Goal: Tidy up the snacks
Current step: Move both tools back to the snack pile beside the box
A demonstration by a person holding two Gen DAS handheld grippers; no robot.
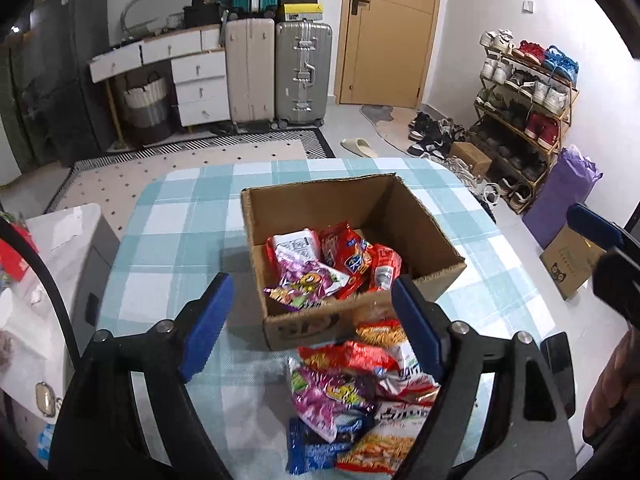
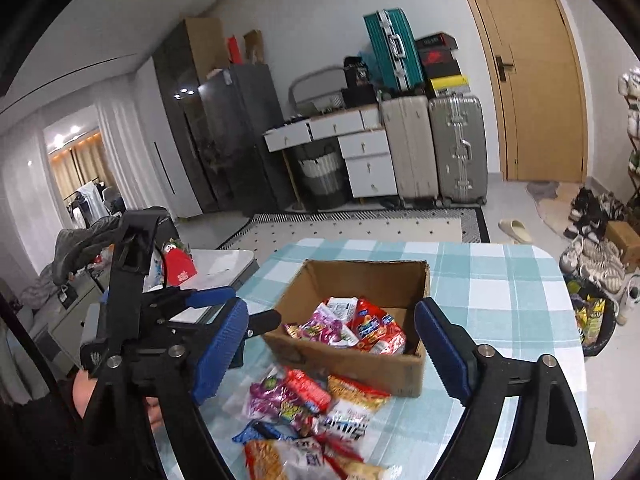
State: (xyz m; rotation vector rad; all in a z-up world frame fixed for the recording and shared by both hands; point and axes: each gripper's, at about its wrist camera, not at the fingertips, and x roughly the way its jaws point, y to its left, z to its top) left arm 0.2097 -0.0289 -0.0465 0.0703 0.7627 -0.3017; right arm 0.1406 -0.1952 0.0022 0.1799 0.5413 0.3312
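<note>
**Snacks: some boxed, some loose on desk**

Snacks (image 1: pixel 352 404) lie heaped on the checked desk (image 1: pixel 180 216), just in front of the box (image 1: pixel 360 240), which holds several packets. Left gripper (image 1: pixel 316 324) and right gripper (image 2: pixel 332 348) both hover above the heap, fingers apart, holding nothing.

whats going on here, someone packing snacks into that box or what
Yes. A person holding a gripper in each hand is sorting snack packets into a cardboard box on a table with a checked cloth. Several packets already lie in the box; a loose pile of packets sits on the cloth just in front of it. The left gripper and right gripper are both open and empty, held above the pile, so no packet is being carried at this moment.
</note>
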